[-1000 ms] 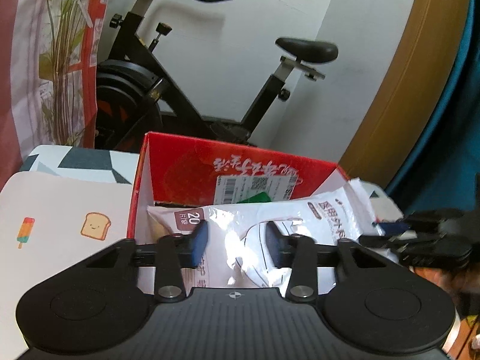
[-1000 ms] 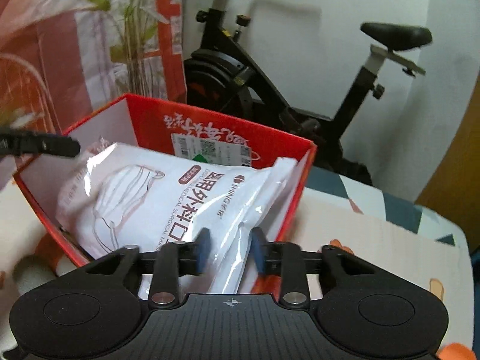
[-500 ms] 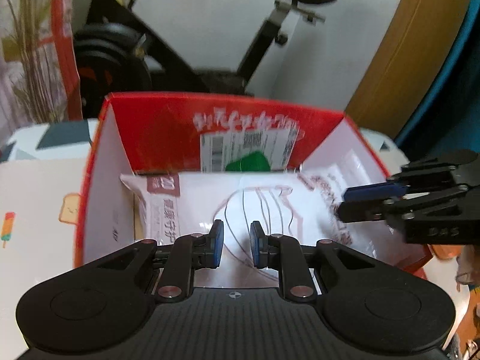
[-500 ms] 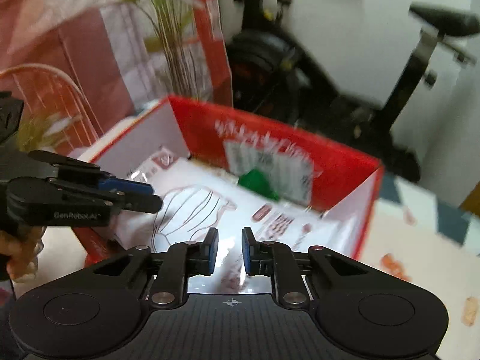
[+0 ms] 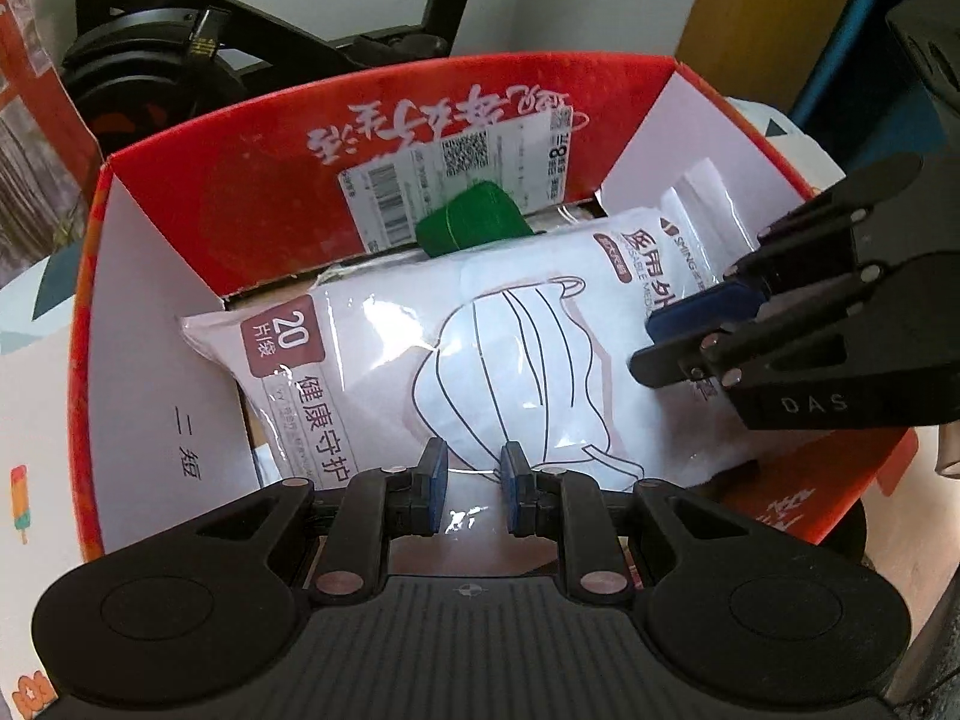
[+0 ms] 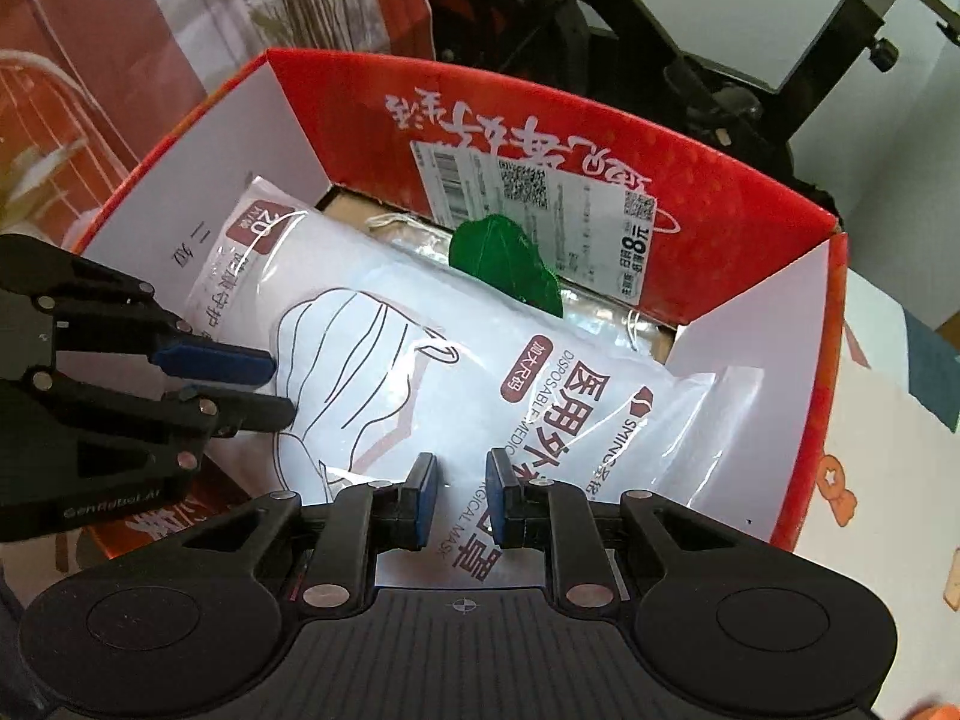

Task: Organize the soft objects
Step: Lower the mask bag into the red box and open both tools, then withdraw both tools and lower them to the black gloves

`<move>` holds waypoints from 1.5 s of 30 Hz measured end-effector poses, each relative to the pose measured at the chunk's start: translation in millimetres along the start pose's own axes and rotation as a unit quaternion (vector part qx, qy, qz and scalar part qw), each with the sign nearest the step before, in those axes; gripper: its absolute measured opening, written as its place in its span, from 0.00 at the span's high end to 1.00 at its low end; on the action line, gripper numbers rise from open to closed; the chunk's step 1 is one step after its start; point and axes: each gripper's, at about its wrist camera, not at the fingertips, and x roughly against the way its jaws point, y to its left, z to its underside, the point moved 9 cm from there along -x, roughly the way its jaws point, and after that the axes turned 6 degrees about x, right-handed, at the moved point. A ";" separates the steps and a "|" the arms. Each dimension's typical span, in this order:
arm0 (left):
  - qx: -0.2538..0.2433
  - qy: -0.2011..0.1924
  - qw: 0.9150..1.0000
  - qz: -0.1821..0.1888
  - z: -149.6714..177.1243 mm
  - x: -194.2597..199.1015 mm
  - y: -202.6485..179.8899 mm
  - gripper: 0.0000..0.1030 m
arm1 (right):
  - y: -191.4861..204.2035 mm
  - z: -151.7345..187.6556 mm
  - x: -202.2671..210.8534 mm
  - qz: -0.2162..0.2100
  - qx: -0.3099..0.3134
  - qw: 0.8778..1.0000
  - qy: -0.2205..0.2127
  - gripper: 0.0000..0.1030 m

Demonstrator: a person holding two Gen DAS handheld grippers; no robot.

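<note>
A white pack of face masks [image 5: 510,348] [image 6: 420,372] lies slanted inside the red cardboard box [image 5: 240,180] [image 6: 360,102], on top of other packets and a green item [image 5: 474,225] [image 6: 504,264]. My left gripper [image 5: 472,480] [image 6: 276,387] points down over the pack's near left part. Its jaws stand a narrow gap apart with nothing clamped between them. My right gripper [image 6: 459,483] [image 5: 645,345] hovers over the pack's right end, also with a narrow gap and nothing pinched. Whether the fingertips touch the film cannot be made out.
The box stands on a table with a cartoon-print cloth [image 5: 24,420] [image 6: 870,450]. A black exercise bike [image 5: 150,48] [image 6: 660,30] stands behind the box. A red-and-white curtain [image 6: 90,30] hangs at the left.
The mask pack, earlier between both sets of fingers above the box's edge, now lies down inside the box. Both grippers narrowed their jaws and tilted downward over it.
</note>
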 end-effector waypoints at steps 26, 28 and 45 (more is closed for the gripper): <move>0.030 -0.231 0.970 -0.068 56.2 140.0 -23.3 0.00 | 28.4 64.5 133.1 0.106 0.008 0.955 -0.278 0.00; 0.040 -0.239 0.967 -0.076 70.2 146.9 -24.8 0.00 | 33.3 76.5 145.5 0.101 0.003 0.947 -0.306 0.00; 0.090 -0.223 0.969 -0.050 189.5 127.3 -45.7 0.00 | 81.5 202.5 118.1 0.070 -0.059 0.947 -0.308 0.00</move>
